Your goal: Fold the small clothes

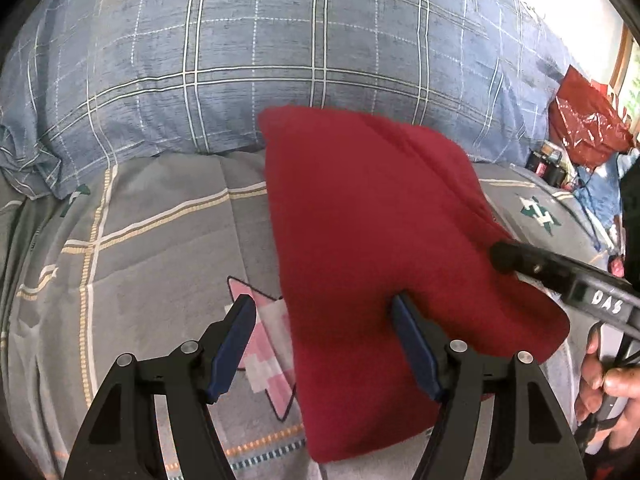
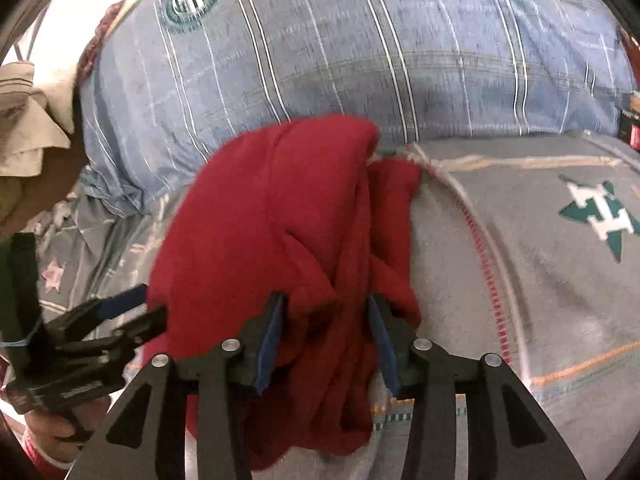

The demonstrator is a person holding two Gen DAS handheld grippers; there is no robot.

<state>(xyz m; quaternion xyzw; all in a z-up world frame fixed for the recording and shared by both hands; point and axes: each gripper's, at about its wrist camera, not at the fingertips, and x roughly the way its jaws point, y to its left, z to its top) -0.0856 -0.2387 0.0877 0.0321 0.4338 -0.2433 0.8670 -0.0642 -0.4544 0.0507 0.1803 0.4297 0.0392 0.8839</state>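
Note:
A red garment [image 1: 372, 220] lies folded on a grey bed cover [image 1: 160, 240]. My left gripper [image 1: 324, 308] is open; its right finger rests on the red cloth, its left finger is over the cover beside the cloth's left edge. In the right wrist view the garment [image 2: 272, 216] is bunched and partly lifted. My right gripper [image 2: 326, 308] has its jaws apart with folds of the red cloth between them. The right gripper also shows in the left wrist view [image 1: 520, 260], its tip at the garment's right edge. The left gripper shows at lower left of the right wrist view [image 2: 120, 312].
A blue plaid pillow [image 1: 280, 52] lies behind the garment. A pink star print [image 1: 264, 344] is on the cover under the left gripper. A red plastic bag [image 1: 588, 124] and clutter sit far right. Beige cloth [image 2: 28, 120] lies at the left.

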